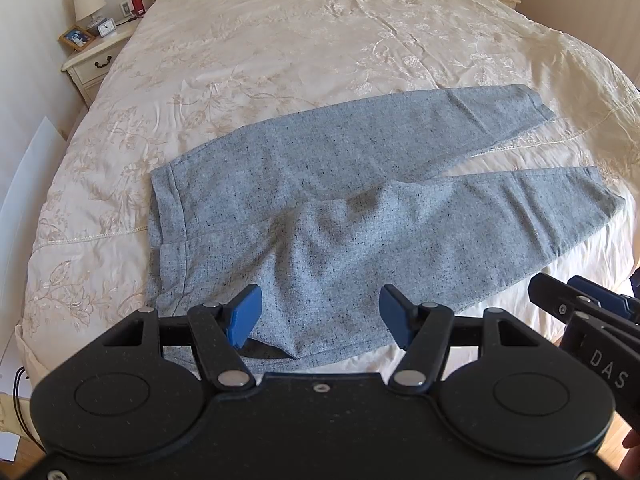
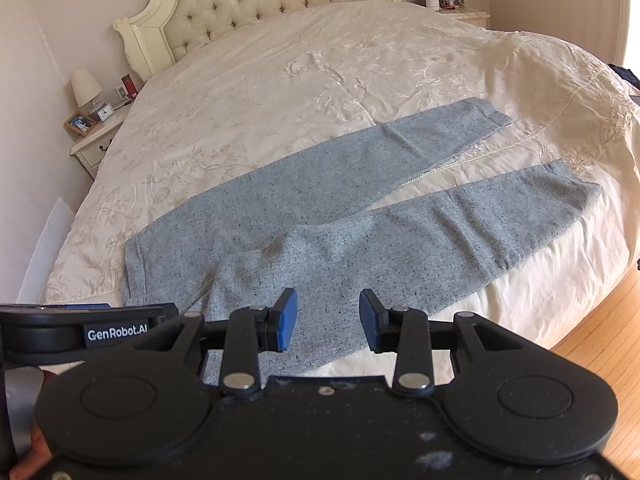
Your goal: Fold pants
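The left tongs (image 1: 320,316) hang with blue pads spread wide, holding nothing, above the waist end of speckled grey knit pants (image 1: 340,200) lying flat on a cream embroidered bed (image 1: 280,40). The right tongs (image 2: 328,320), also gaping and empty, hover over the near leg.

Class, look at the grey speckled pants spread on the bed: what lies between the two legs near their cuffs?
Only bare cream embroidered bedspread shows between the two legs of the grey speckled pants; both wrist views show this gap.
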The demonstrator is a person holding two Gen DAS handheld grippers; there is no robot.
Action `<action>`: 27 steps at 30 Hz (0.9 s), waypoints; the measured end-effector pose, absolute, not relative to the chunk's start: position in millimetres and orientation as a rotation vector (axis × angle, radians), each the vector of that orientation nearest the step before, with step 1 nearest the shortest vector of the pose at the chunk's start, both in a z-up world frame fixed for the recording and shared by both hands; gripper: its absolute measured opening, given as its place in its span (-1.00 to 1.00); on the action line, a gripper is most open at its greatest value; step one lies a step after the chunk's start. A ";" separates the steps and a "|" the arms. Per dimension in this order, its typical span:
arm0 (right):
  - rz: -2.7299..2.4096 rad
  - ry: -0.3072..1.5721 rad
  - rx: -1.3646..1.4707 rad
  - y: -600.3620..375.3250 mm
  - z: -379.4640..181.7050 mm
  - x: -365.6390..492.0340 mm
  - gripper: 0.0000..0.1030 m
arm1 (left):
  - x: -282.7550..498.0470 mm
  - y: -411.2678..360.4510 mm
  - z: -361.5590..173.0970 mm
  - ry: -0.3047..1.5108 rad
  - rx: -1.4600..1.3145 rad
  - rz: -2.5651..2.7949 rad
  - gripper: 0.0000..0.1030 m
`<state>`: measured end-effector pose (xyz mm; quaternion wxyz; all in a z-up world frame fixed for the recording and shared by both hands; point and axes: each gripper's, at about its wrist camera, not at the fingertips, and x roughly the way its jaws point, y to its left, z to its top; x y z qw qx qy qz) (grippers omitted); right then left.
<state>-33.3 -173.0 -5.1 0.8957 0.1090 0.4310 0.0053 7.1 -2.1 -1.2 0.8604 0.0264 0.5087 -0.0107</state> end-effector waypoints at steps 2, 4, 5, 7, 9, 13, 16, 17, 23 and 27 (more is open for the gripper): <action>0.013 0.893 0.227 -173.4 -5.0 -33.0 -0.26 | 7.3 -1.7 -1.0 1.067 0.055 -0.022 0.29; 0.013 0.894 0.227 -173.7 -5.1 -33.0 -0.26 | 7.6 -1.6 -0.8 1.067 0.055 -0.022 0.29; 0.013 0.893 0.228 -173.5 -5.0 -32.9 -0.26 | 7.5 -1.3 -1.0 1.067 0.055 -0.023 0.29; 0.016 0.893 0.229 -173.9 -5.1 -32.7 -0.26 | 7.3 -1.3 -1.2 1.067 0.055 -0.023 0.29; 0.018 0.891 0.230 -174.0 -4.9 -32.7 -0.26 | 7.2 -0.4 -1.3 1.067 0.054 -0.023 0.29; 0.021 0.890 0.230 -174.4 -5.2 -32.7 -0.26 | 7.0 -0.3 -1.5 1.067 0.055 -0.024 0.29; 0.019 0.886 0.228 -174.1 -5.2 -32.8 -0.26 | 6.8 -0.4 -1.7 1.066 0.055 -0.023 0.29; 0.018 0.883 0.227 -173.8 -5.0 -33.0 -0.26 | 7.0 -0.3 -1.6 1.066 0.055 -0.023 0.29; 0.028 0.883 0.222 -170.7 -4.5 -31.8 -0.26 | 7.3 2.8 -2.7 1.073 0.051 -0.026 0.29; 0.028 0.874 0.216 -170.4 -3.5 -31.3 -0.26 | 8.4 2.4 -5.2 1.076 0.052 -0.028 0.29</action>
